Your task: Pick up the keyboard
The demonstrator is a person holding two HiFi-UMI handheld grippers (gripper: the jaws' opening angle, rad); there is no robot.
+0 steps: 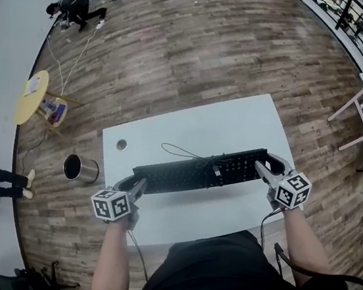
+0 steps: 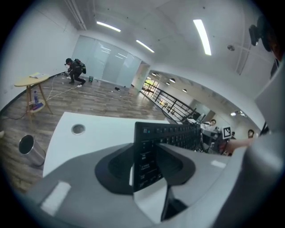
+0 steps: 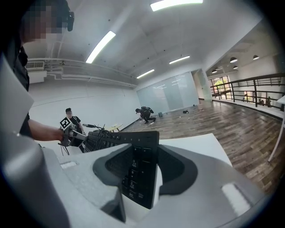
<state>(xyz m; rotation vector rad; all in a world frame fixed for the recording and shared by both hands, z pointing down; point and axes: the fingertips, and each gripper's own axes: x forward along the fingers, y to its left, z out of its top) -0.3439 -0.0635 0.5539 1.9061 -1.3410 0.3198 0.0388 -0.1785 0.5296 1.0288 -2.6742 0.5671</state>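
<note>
A long black keyboard (image 1: 198,170) hangs above the white table (image 1: 190,126), held at both ends. My left gripper (image 1: 131,185) is shut on its left end (image 2: 144,156), and my right gripper (image 1: 268,164) is shut on its right end (image 3: 140,171). In each gripper view the keyboard's edge stands clamped between the two grey jaws and runs off toward the other hand. A thin black cable (image 1: 184,151) trails from the keyboard's back down onto the table.
A round grommet hole (image 1: 122,144) sits near the table's left edge. A metal bin (image 1: 80,169) stands on the wood floor to the left, with a small yellow round table (image 1: 31,95) beyond it. A person (image 1: 77,6) crouches far off; railings (image 1: 357,18) line the right.
</note>
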